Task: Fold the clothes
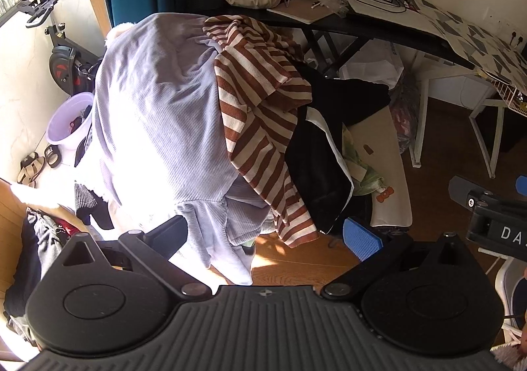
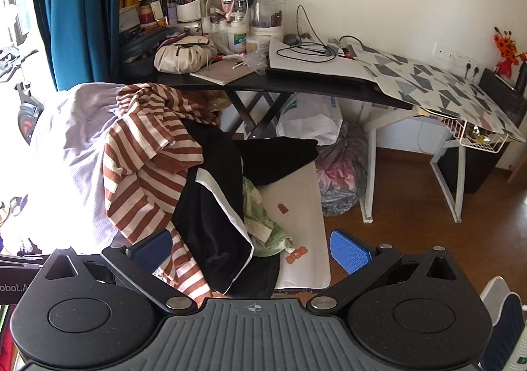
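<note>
Both the left claw [image 1: 266,236] and right claw [image 2: 253,250] hang released and empty before the heaped clothes (lilac garment [image 1: 158,100], striped top [image 2: 145,170], black piece [image 2: 210,219] overlapping), so tugging one layer would likely drag its neighbours floorward.

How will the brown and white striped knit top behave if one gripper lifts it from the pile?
The brown and white striped knit top will probably be floppy: it already drapes in loose folds. It likely drags the black garment whose edge it overlaps. It seems light for its size and unlikely to slip from ribbed pads.
</note>
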Action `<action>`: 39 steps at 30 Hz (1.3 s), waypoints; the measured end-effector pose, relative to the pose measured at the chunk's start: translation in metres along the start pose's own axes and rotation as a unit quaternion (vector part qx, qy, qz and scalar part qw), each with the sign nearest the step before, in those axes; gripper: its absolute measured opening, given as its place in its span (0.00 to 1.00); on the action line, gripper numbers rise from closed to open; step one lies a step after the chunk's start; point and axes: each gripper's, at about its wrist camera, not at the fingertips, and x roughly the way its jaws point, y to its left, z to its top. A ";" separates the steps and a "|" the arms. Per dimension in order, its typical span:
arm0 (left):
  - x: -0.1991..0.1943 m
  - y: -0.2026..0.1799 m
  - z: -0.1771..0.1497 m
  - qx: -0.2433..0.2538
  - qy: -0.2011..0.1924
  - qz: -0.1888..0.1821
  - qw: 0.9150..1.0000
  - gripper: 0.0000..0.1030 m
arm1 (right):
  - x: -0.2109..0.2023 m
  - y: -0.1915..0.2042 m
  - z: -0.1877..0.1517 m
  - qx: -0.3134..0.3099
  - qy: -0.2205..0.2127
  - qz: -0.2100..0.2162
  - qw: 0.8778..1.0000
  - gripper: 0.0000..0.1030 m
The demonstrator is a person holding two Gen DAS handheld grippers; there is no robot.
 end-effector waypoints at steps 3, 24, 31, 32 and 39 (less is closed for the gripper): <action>0.002 0.001 0.000 -0.001 0.004 -0.003 1.000 1.00 | -0.001 0.002 -0.001 -0.002 0.000 0.002 1.000 0.99; 0.006 0.008 -0.001 -0.007 0.019 -0.008 1.000 1.00 | 0.008 0.009 -0.001 0.000 0.014 0.007 1.000 0.99; 0.008 0.015 -0.001 -0.019 0.020 -0.009 1.000 1.00 | 0.009 0.013 -0.001 -0.001 0.014 0.009 1.000 0.99; 0.009 0.017 -0.001 -0.023 0.022 -0.009 0.999 1.00 | 0.009 0.013 -0.001 -0.002 0.015 0.009 1.000 0.99; 0.015 0.025 0.001 -0.044 0.037 -0.016 0.998 1.00 | 0.011 0.019 0.002 -0.011 0.015 0.005 1.000 0.99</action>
